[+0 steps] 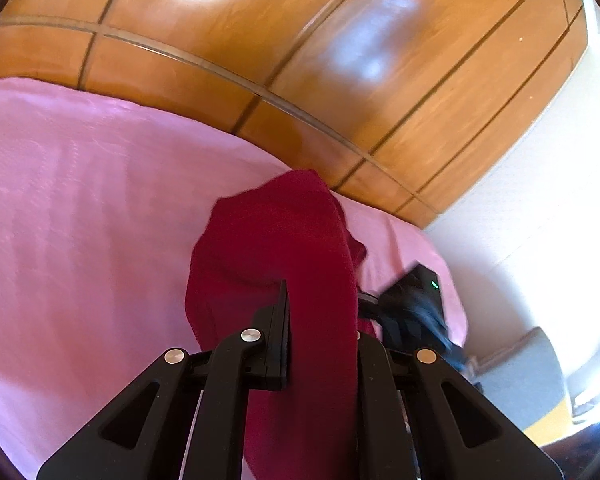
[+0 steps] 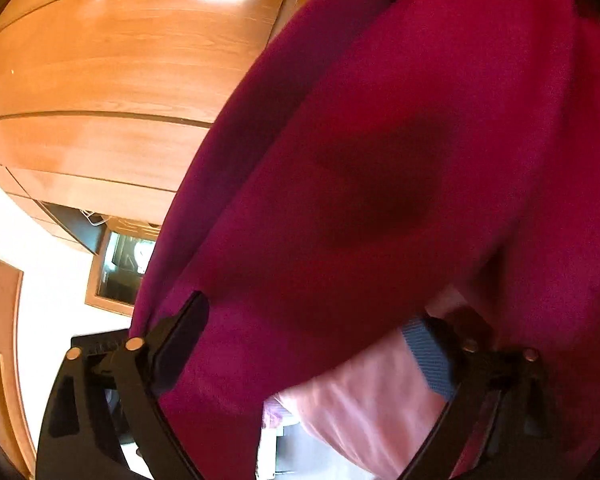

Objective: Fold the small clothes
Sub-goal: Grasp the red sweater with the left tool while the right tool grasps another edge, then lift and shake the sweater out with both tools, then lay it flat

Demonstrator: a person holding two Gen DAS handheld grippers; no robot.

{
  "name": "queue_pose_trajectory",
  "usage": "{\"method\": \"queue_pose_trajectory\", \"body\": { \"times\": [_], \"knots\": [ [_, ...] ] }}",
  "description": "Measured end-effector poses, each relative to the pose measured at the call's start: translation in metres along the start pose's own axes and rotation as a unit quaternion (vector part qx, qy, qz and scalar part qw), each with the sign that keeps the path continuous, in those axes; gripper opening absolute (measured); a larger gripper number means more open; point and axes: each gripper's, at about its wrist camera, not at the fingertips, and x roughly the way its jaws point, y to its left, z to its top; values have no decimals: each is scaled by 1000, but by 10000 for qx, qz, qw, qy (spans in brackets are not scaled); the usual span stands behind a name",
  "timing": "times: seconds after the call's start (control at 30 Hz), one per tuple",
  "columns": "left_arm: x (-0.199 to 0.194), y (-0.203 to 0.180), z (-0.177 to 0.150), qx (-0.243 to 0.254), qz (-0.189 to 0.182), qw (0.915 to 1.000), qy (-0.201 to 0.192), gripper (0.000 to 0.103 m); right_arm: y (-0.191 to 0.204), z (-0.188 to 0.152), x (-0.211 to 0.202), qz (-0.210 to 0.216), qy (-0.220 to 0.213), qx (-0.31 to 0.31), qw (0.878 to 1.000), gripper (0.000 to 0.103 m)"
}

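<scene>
Now the left gripper is clamped tight on the red cloth, lifted over the pink sheet in mid frame, while the right gripper gapes around it, so next it must pinch an edge.

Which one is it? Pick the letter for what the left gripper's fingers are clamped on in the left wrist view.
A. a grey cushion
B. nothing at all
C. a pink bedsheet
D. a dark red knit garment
D: the left gripper is shut on a fold of the dark red knit garment, which rises out from between its fingers above the pink bedsheet.
</scene>
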Motion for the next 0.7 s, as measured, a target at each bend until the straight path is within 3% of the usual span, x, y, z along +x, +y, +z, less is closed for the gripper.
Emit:
{"method": "queue_pose_trajectory", "body": {
  "times": [0.03,0.17,0.27,0.37,0.43,0.47,0.5,0.57,0.6,0.7],
  "knots": [
    [1,-1,-1,61,70,10000,37,7,4,1,-7,-127,-58,-119,9998,7],
    [4,7,-2,-55,107,9997,203,7,29,10,-68,-622,-647,-935,9916,5],
    [5,16,1,-65,345,9993,145,7,55,15,-133,-1517,-1234,-1786,9643,5],
    [5,25,11,-42,790,9969,5,3,61,37,-195,-2662,-1747,-2280,9201,5],
    [1,35,27,-75,1063,9942,-176,3,53,64,-242,-3451,-2080,-2283,8863,5],
    [-1,42,39,-64,1297,9912,-271,3,47,75,-256,-3725,-2194,-2281,8724,5],
    [-2,47,48,-47,1482,9884,-338,3,42,90,-275,-4157,-2352,-2293,8481,5],
    [-6,60,70,-101,1844,9816,-495,3,27,118,-301,-4706,-2544,-2195,8158,5],
    [-7,69,86,-124,2078,9764,-571,3,21,141,-308,-5080,-2659,-2151,7905,5],
    [-7,96,125,-285,2637,9620,-650,3,6,176,-322,-5668,-2761,-1972,7507,5]
  ]
}}
